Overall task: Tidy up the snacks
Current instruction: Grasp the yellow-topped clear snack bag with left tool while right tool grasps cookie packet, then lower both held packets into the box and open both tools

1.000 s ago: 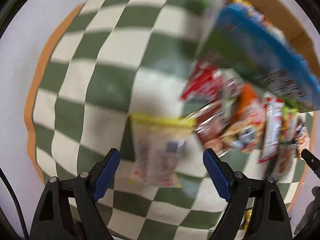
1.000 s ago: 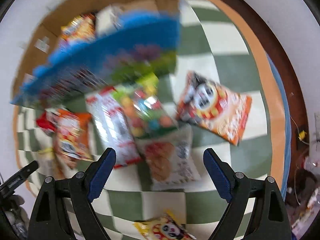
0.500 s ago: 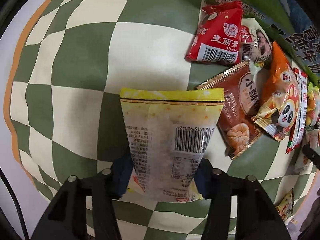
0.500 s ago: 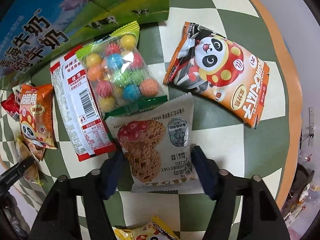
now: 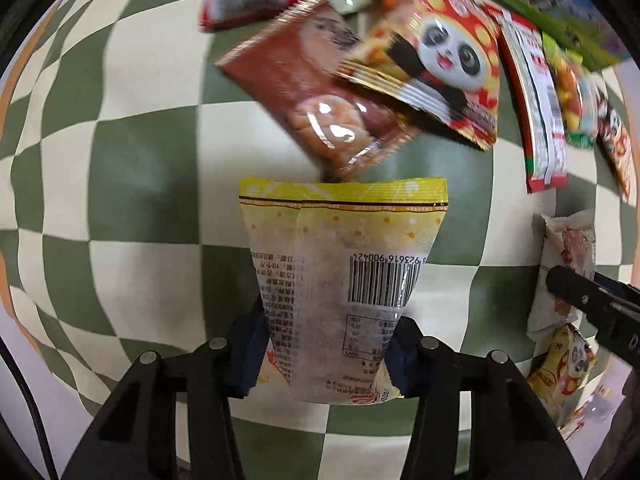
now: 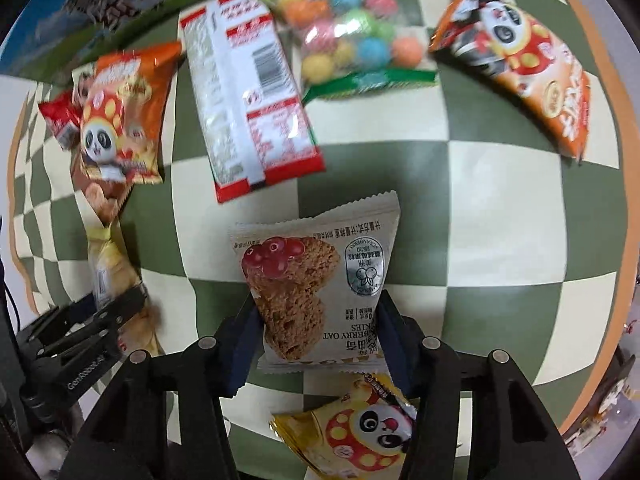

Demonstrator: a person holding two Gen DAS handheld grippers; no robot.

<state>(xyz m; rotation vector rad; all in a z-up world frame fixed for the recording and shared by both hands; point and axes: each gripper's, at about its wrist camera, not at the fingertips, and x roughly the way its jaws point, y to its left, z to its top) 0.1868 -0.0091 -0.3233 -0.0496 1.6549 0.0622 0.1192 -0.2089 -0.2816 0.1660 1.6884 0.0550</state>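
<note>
Left hand-held gripper is clamped on the yellow snack bag, barcode side up, over the green-checked table. Right hand-held gripper, jaws just closing, pinches the cranberry oat cookie packet; a yellow panda packet lies under it. Farther out: brown biscuit bag, orange panda bag, a clear bag of coloured balls.

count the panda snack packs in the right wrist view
3: an orange panda pack at left, an orange panda packet at top right, a yellow panda pack at the bottom edge. More may hide under others.
</note>
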